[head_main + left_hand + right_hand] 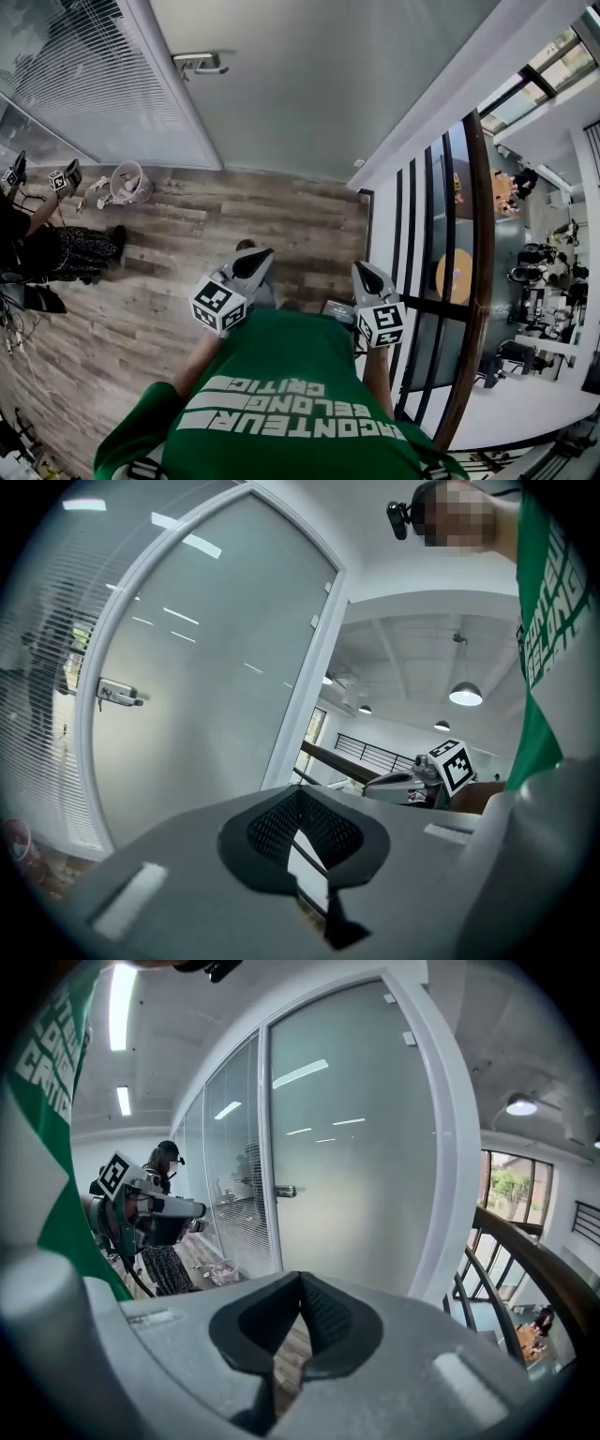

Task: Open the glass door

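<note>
Head view: handle (199,63) of glass door (328,84) well apart, ahead and to the left, lever lying level, nearer left gripper (261,255) than right gripper (364,274), both with jaws together on nothing.

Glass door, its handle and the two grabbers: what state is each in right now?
glass door: shut in its frame.
door handle: level, untouched.
left gripper: fingers together, holding nothing.
right gripper: fingers together, holding nothing.
blinds: lowered.
</note>
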Demonstrator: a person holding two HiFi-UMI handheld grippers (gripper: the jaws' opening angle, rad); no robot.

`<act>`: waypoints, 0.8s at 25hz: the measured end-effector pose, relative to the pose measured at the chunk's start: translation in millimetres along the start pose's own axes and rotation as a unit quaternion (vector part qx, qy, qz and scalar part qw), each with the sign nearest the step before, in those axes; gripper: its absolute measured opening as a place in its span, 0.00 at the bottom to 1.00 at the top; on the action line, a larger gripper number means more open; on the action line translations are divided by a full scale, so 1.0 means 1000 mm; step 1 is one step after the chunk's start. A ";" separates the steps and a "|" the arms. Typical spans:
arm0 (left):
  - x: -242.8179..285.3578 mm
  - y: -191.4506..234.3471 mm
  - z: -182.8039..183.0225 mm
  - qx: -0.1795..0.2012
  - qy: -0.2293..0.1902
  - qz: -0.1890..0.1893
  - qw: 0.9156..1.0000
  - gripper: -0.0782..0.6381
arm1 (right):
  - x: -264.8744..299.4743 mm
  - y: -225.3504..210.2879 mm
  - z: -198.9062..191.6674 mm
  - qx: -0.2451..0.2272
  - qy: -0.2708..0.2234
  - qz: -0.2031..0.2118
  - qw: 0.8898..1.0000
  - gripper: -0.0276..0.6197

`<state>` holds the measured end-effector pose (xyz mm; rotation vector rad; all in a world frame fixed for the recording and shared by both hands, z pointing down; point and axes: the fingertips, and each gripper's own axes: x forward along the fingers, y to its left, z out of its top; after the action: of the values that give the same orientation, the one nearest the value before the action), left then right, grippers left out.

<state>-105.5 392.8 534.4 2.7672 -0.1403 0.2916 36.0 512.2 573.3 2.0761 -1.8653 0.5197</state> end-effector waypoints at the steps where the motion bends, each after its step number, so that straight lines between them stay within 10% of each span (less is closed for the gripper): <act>1: 0.003 0.009 0.003 -0.003 0.000 0.000 1.000 0.13 | 0.007 -0.002 0.005 -0.001 0.002 -0.001 1.000 0.03; 20: 0.000 0.193 0.092 -0.019 -0.045 0.051 0.998 0.13 | 0.164 -0.015 0.121 -0.048 0.018 0.010 0.999 0.03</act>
<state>-114.8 179.6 514.7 2.7409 -0.3059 0.1886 73.4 313.6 541.3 1.9758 -1.8562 0.4608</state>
